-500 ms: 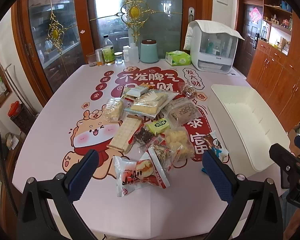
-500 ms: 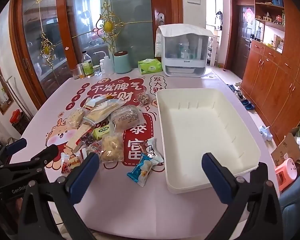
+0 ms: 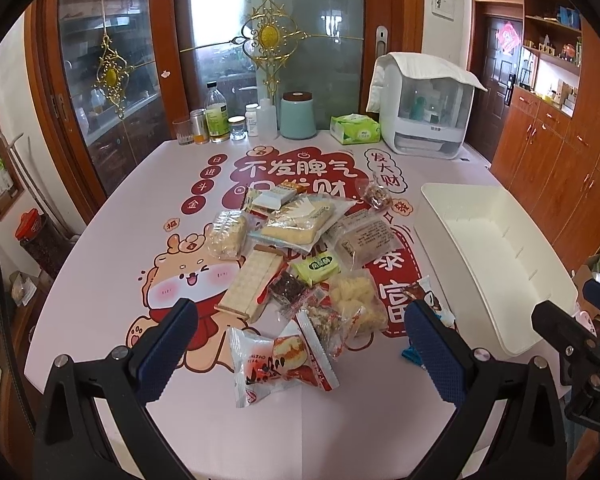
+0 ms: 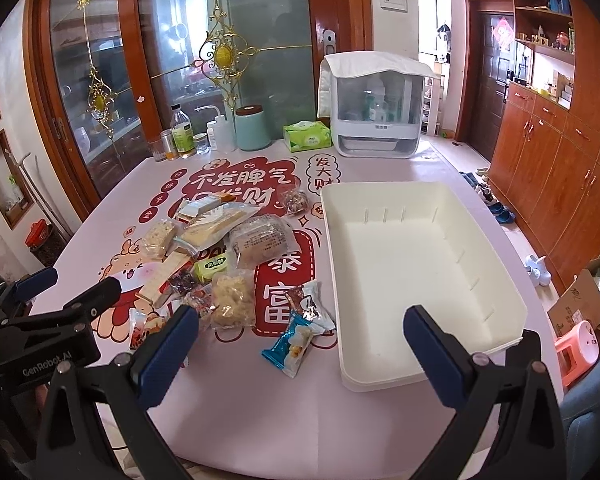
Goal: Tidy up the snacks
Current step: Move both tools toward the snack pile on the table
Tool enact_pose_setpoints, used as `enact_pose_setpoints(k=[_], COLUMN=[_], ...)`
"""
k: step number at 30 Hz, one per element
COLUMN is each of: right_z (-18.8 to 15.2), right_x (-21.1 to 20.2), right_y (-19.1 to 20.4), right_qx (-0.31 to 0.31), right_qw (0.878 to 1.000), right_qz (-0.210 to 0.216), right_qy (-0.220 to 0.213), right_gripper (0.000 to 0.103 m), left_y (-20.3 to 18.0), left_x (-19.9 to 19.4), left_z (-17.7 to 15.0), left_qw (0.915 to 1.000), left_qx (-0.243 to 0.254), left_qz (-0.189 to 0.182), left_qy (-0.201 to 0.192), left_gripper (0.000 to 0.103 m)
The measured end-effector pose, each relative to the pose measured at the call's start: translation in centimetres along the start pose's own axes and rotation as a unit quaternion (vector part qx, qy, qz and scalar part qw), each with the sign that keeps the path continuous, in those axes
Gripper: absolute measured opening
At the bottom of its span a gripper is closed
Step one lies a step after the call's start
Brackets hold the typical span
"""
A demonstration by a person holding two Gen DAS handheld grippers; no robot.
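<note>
On pink printed tablecloth (image 3: 112, 240), crinkly plastic snack packets (image 3: 300, 276) beside smooth rectangular white bin (image 4: 416, 280); both jaws spread

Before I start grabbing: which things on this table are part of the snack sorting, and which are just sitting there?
For the job:
snack packets piled mid-table
blue snack packet nearest the bin
white plastic bin, nothing in it
left gripper and right gripper, both open

Just lying about:
bottles and jars
teal canister
green tissue pack
covered white appliance
</note>
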State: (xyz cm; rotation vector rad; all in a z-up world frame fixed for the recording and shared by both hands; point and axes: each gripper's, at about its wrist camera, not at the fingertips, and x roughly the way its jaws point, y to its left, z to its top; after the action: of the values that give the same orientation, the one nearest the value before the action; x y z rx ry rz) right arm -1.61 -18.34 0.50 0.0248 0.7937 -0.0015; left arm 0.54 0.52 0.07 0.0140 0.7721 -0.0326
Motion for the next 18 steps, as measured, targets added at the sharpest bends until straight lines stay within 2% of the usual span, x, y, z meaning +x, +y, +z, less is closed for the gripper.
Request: enact_pose_setpoints(k=[5, 10, 15, 18], right_z=[-0.3, -0.2, -0.2, -0.1], right_x=[0.7, 0.9, 0.8, 0.8], right_y=[0.1, 0.3, 0.5, 0.7], right_qx=[-0.001, -0.004, -0.001, -0.002], right_qw=[1.0, 1.0, 0.999, 1.0], right_qz=[0.007, 0.012, 0.018, 0.018], right_qy=[-0.005, -0.006, -0.03, -0.024], right_gripper=[0.103, 0.103, 0.103, 0.103], left_y=[0.3, 0.3, 0.3, 0.2], left_x=[-0.2, -0.2, -0.1, -0.1], left_z=[0.4, 0.7, 0.9, 1.2], left_qw=[0.9999, 0.9999, 1.0, 0.9999], left_qx=[-0.003, -0.001, 0.007, 0.011], left_qz=[-0.003, -0.008, -0.005, -0.005], left_qy=[-0.009, -0.007, -0.001, 0.001], left_gripper=[0.103, 0.103, 0.103, 0.103])
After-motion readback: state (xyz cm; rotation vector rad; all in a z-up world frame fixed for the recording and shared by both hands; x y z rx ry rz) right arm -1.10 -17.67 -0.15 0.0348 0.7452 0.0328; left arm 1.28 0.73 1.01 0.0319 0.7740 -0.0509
